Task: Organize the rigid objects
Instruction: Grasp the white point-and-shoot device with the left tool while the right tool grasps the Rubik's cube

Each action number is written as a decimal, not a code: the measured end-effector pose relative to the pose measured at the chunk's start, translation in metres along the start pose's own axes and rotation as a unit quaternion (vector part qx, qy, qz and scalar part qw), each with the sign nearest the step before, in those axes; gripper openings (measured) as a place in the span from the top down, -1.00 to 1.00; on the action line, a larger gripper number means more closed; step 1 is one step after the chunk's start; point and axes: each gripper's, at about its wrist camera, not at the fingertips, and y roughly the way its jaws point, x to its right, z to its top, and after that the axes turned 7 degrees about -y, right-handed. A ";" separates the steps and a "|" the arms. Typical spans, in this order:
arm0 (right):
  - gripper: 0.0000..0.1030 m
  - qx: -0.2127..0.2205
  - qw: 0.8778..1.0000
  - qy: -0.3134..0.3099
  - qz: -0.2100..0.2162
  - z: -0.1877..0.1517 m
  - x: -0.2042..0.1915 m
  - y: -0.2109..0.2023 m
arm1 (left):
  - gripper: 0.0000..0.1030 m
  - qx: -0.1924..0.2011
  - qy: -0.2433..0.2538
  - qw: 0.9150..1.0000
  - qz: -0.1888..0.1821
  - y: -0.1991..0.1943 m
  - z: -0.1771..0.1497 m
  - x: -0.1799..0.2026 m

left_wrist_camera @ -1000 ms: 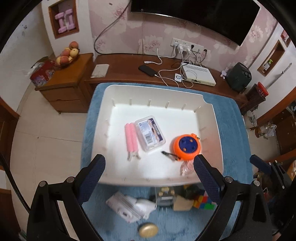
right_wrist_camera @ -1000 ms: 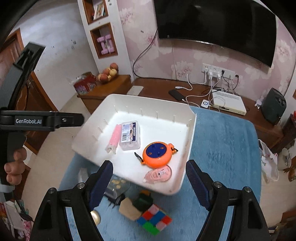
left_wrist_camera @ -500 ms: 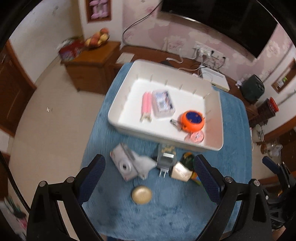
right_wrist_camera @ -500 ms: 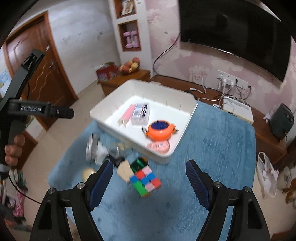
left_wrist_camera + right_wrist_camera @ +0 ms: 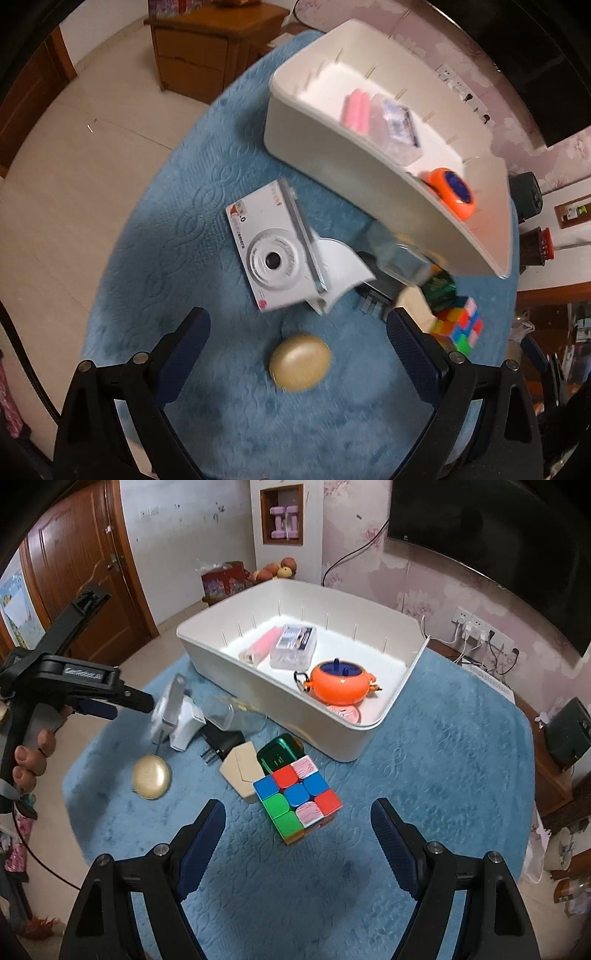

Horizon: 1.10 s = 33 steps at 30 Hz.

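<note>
Both tongs gape wide and hold nothing: the left tongs above the gold compact, the right tongs above the Rubik's cube. Both lie near the white bin.

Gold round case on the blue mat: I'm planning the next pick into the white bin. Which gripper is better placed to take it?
Left. The left gripper is open with the gold round case right between its fingers. The right gripper is open over the puzzle cube, with the case off to its left.
</note>
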 end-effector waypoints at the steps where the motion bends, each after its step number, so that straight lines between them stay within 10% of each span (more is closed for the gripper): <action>1: -0.59 0.000 1.000 -0.003 -0.003 -0.001 -0.003 0.005 | -0.88 -0.002 -0.003 1.000 -0.004 0.007 0.003 -0.003; 19: -0.58 -0.019 0.996 -0.052 -0.067 -0.002 -0.017 0.060 | -0.86 -0.003 -0.100 0.991 -0.090 0.049 0.020 -0.034; 26: -0.58 -0.025 0.997 -0.038 -0.058 -0.002 -0.010 0.069 | -0.30 0.012 -0.131 0.987 -0.097 0.048 0.027 -0.029; 33: -0.58 -0.028 0.998 -0.036 -0.052 0.000 -0.011 0.077 | -0.26 -0.008 -0.183 0.976 -0.118 0.052 0.034 -0.038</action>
